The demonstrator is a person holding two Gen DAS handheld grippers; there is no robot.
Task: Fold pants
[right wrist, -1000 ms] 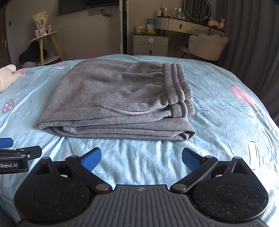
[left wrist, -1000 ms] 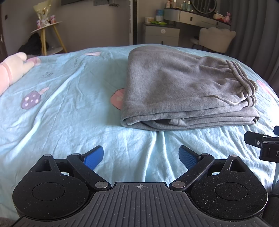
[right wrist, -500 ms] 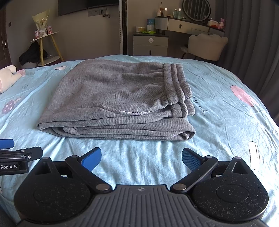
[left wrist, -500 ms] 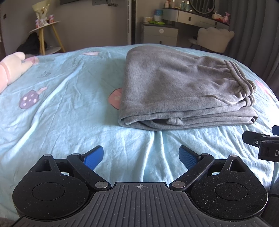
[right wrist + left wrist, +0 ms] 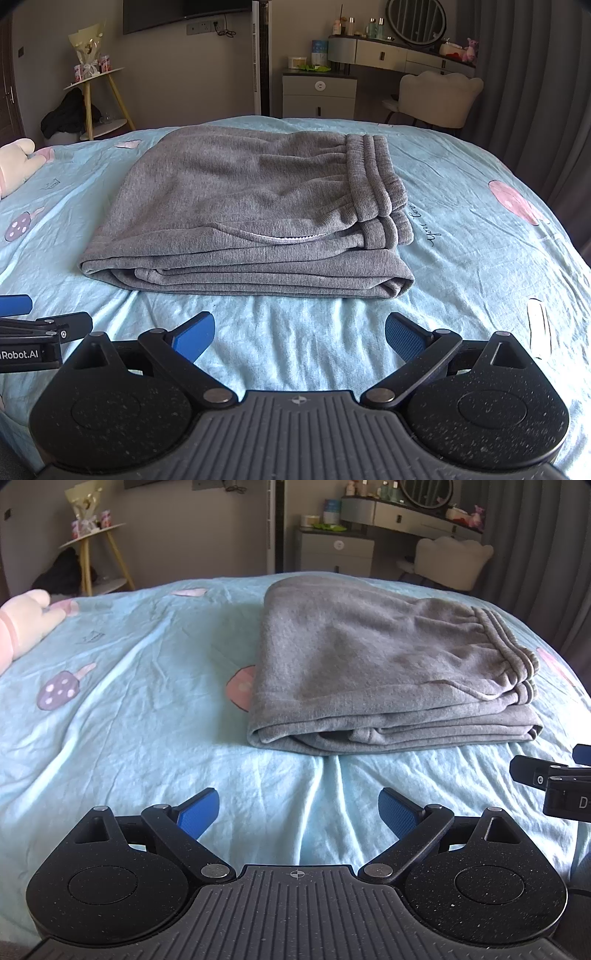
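1 pants point(image 5: 251, 206), 2 hand-held grippers

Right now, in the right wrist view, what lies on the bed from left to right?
Plush toy → purple mushroom print → grey pants → script lettering → pink print.

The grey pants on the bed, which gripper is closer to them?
Right, though only slightly. The right gripper sits straight in front of the folded grey pants, open and apart from them. The left gripper is open too, facing their left corner, off to the side.
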